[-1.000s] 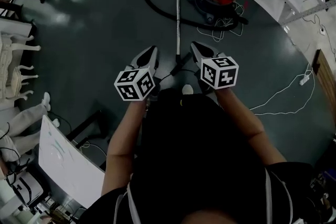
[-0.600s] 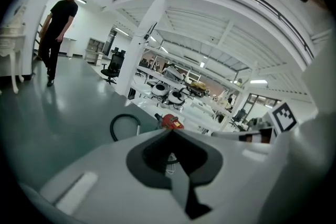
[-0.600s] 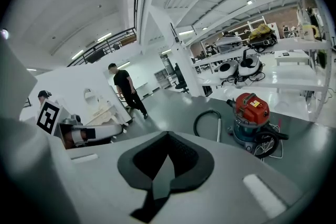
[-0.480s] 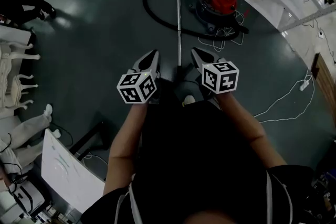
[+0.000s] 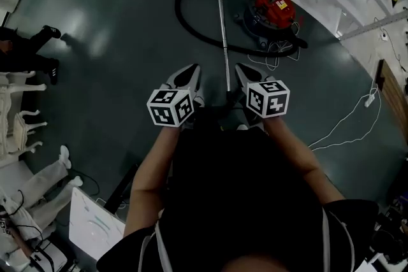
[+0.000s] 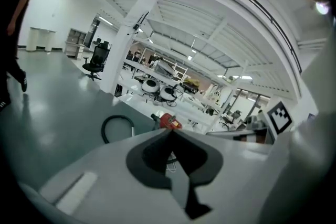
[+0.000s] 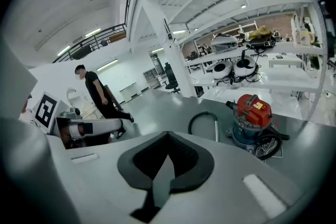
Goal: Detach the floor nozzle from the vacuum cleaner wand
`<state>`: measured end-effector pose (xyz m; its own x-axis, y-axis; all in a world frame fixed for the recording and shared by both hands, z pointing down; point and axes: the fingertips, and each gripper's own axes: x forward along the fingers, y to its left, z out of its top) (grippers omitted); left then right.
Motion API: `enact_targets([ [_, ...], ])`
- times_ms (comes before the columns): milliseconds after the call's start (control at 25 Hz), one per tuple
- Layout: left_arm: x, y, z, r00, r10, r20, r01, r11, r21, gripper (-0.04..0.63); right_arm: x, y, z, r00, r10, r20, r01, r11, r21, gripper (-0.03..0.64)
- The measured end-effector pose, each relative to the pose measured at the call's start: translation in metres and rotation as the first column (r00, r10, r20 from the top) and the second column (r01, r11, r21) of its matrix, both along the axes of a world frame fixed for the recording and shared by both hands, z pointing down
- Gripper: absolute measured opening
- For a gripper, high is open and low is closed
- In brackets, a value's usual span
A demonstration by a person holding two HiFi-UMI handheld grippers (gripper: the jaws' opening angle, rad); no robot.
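Head view: my left tongs (image 5: 190,71) and right tongs (image 5: 242,69), both clenched and empty, flank the wand (image 5: 224,41) lying on the floor (image 5: 121,79) — its nozzle end hides beneath me, so I risk grabbing blind.

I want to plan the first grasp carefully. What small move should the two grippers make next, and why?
Probably lower both grippers toward the near end of the silver metal vacuum wand. The left gripper and right gripper are shut and empty, above the dark grey floor, one at each side of that end, touching nothing.
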<state>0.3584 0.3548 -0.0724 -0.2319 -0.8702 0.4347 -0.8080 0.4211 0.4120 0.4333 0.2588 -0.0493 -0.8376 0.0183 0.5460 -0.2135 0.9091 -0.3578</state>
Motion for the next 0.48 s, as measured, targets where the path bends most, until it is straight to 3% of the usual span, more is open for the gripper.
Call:
enact_targets([
  [240,-0.066,0.020,0.004,0.999,0.034,-0.020,-0.035,0.999,-0.023,0.008,-0.064,0.019,0.001,0.998,0.062,0.005,-0.061,0.995,-0.081,-0.008],
  [480,-0.116,0.029,0.006,0.996,0.083,-0.023,-0.084,0.996,-0.027,0.008,-0.113,0.023,0.001,0.995,0.101,-0.004,-0.101,0.993,-0.066,-0.008],
])
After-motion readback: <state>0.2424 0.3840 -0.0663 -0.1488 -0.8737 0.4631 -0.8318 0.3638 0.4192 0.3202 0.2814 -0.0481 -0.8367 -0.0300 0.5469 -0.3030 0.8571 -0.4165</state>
